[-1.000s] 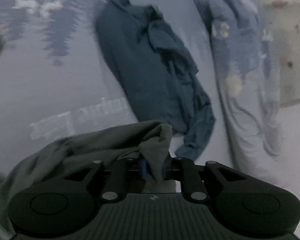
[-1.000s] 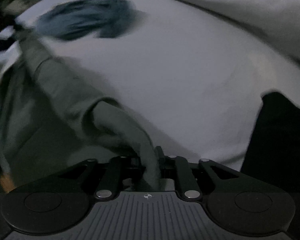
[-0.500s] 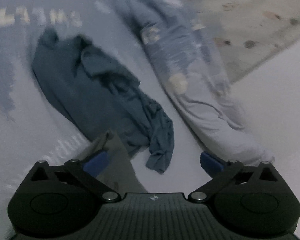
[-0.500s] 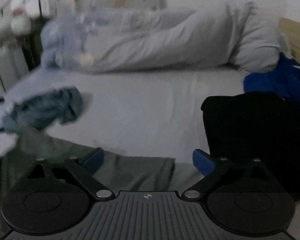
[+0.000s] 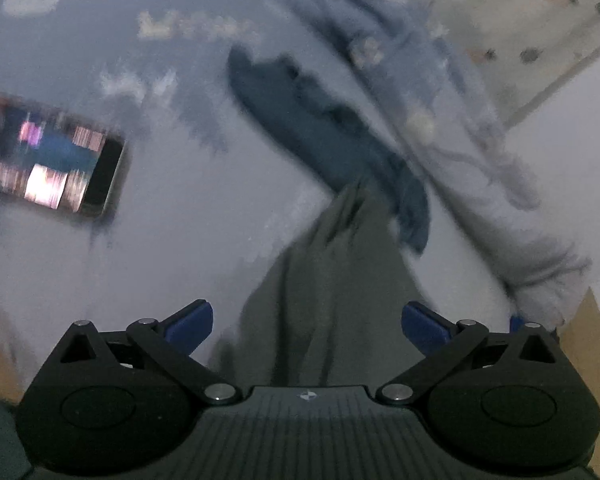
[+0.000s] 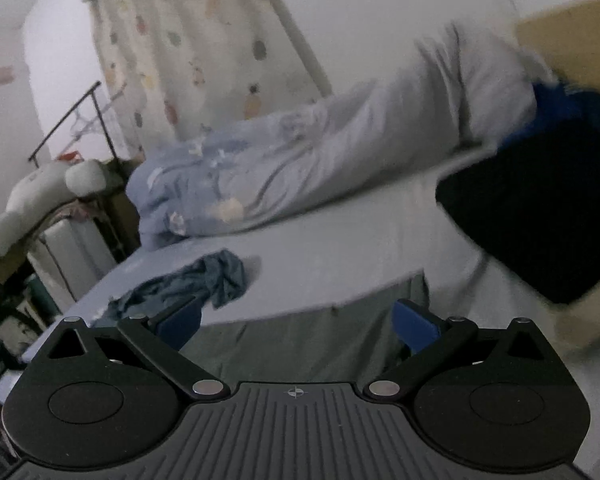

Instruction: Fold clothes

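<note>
A grey-green garment lies on the pale blue bed sheet, stretching away from my left gripper, which is open and empty just above its near end. In the right wrist view the same garment lies flat under my right gripper, which is open and empty too. A crumpled dark blue garment lies beyond it on the sheet; it also shows in the right wrist view.
A phone with a lit screen lies on the sheet at left. A rolled pale blue duvet runs along the far side. A black garment and a bright blue one lie at right. A clothes rack stands beyond the bed.
Both grippers were shut on the grey-green garment a second ago. They opened and let it go, and it now lies on the sheet. Both views have lifted and swung.
</note>
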Available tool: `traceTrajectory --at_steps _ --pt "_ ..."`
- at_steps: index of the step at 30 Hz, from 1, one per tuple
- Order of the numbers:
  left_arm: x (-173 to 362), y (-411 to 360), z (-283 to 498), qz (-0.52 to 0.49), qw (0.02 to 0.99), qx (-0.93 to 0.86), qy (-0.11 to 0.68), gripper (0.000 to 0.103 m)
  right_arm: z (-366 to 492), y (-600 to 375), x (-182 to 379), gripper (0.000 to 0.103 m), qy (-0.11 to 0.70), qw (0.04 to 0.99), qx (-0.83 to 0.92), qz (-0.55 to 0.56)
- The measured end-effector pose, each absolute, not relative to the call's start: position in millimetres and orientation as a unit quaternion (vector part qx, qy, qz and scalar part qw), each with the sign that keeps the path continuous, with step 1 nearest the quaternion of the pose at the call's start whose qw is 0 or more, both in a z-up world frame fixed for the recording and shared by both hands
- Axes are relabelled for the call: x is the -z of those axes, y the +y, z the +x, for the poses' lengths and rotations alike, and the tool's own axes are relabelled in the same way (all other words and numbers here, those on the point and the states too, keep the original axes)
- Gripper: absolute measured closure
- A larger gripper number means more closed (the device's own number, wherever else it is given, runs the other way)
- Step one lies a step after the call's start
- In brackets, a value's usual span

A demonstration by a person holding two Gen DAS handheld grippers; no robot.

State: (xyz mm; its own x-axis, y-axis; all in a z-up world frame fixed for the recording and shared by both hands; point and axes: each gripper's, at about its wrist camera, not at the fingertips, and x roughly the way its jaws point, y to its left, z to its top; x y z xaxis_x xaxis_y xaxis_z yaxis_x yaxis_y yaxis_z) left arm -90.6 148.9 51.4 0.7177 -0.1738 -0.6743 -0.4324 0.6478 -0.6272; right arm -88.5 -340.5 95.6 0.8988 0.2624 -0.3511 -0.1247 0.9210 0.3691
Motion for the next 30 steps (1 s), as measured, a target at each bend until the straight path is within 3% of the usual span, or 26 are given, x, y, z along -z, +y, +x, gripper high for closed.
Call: traceTrajectory --at_steps 6,8,10,13,14,19,23,30 --pt "-23 138 -92 -0.411 0.818 -0.052 0.400 0.000 -88 -332 -91 0.001 0.203 0.955 -0.120 0.177" --pt "-22 135 -87 -0.406 0.824 -0.044 0.393 0.007 -90 -329 -90 0.001 0.204 0.955 -0.129 0.173" --pt "-21 133 -80 -0.416 0.821 -0.023 0.391 0.050 -91 -325 -89 0.001 0.210 0.955 -0.132 0.164" --pt "-15 132 -76 -0.422 0.814 -0.014 0.398 0.073 -86 -316 -91 0.001 0.230 0.954 -0.115 0.154" --pt "-13 132 -77 -0.419 0.815 -0.016 0.400 0.090 -82 -310 -96 0.001 0.232 0.954 -0.114 0.155" --pt "-21 124 -92 -0.390 0.841 -0.016 0.375 0.093 -55 -257 -125 0.001 0.244 0.951 -0.134 0.136" --pt "-26 121 -107 -0.402 0.846 -0.025 0.348 0.093 -23 -156 -139 0.000 0.258 0.944 -0.200 0.050" --pt "-13 134 -118 -0.443 0.822 -0.054 0.353 0.093 32 18 -87 0.000 0.290 0.922 -0.238 -0.097"
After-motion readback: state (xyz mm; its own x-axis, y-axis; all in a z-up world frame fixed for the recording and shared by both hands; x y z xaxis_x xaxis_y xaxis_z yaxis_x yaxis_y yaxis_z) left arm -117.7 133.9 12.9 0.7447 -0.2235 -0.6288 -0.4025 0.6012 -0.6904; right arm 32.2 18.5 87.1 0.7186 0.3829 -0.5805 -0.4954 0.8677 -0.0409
